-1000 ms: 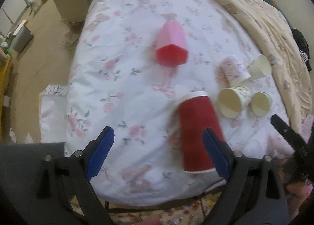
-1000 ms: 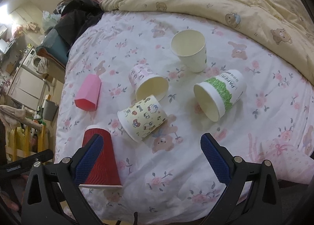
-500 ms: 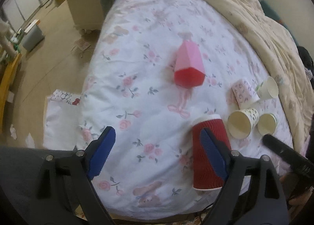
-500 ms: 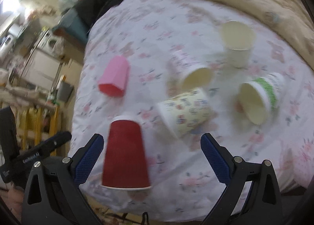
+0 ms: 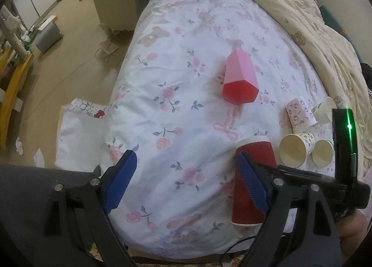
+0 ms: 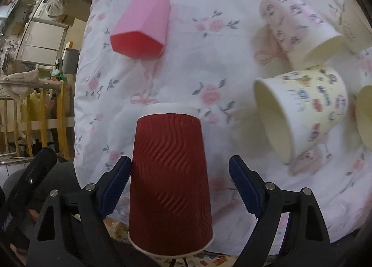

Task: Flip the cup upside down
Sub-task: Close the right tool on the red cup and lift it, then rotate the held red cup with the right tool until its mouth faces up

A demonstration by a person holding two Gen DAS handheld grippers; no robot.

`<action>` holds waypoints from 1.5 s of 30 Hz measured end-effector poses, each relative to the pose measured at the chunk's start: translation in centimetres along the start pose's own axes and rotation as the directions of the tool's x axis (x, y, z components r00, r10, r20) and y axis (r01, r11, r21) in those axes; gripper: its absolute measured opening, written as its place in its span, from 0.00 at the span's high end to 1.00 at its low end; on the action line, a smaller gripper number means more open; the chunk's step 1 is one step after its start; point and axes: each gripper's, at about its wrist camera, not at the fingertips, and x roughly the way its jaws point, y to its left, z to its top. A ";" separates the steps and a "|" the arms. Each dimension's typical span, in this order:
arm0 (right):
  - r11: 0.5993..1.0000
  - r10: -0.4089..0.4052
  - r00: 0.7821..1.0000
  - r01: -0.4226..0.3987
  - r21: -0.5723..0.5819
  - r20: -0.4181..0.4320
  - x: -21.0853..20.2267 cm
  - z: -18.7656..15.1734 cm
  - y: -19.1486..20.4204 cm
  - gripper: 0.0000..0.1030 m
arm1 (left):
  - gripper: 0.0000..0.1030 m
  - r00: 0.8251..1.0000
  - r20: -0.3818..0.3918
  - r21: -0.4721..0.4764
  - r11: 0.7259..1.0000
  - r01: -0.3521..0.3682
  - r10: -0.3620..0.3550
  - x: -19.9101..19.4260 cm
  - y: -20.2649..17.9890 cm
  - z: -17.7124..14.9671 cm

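Your right tool (image 6: pixel 179 187) open, straddling red cup (image 6: pixel 171 183) on bed (image 6: pixel 186 69); left tool (image 5: pixel 186 183) open, empty.

The red cup (image 6: pixel 171 183) (image 5: pixel 252 180), a ripple-walled paper cup with a wavy embossed sleeve and a white rim and base, lies on its side at the near edge of the floral bed, its wide mouth toward the cameras and its narrow white base pointing away.
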 end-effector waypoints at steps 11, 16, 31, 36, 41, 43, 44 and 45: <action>0.999 -0.023 0.996 0.021 -0.024 -0.088 2.7 0.4 1.2 0.28 | 0.17 1.000 0.008 0.006 1.000 -0.014 0.014 -0.3 0.1 0.1; 0.999 0.003 0.998 -0.006 -0.039 -0.061 1.7 0.1 1.1 0.29 | 0.17 1.000 0.013 0.009 1.000 -0.011 0.011 -0.3 0.0 0.1; 0.977 0.213 0.952 -0.203 -0.067 0.220 -10.2 -2.9 -1.8 0.29 | 0.17 0.998 0.039 0.019 0.999 0.048 -0.049 -0.4 -1.0 -0.1; 0.973 0.230 0.917 -0.221 -0.064 0.325 -11.9 -3.9 -4.0 0.29 | 0.17 0.997 0.060 0.078 0.996 0.039 -0.044 -0.4 -2.5 -0.3; 0.967 0.248 0.890 -0.251 -0.044 0.384 -11.1 -4.4 -6.0 0.29 | 0.17 0.995 0.059 0.157 0.985 0.065 -0.076 -0.2 -4.4 -0.8; 0.967 0.247 0.885 -0.250 -0.045 0.395 -11.4 -4.4 -6.2 0.29 | 0.17 0.993 0.038 0.178 0.978 0.105 -0.114 0.0 -5.0 -1.0; 0.968 0.246 0.882 -0.245 -0.055 0.401 -11.5 -4.3 -6.1 0.29 | 0.17 0.991 0.029 0.191 0.974 0.126 -0.134 0.0 -5.4 -1.1; 0.970 0.241 0.880 -0.234 -0.067 0.409 -11.7 -4.1 -5.9 0.29 | 0.17 0.989 0.024 0.206 0.969 0.139 -0.147 0.0 -5.7 -1.3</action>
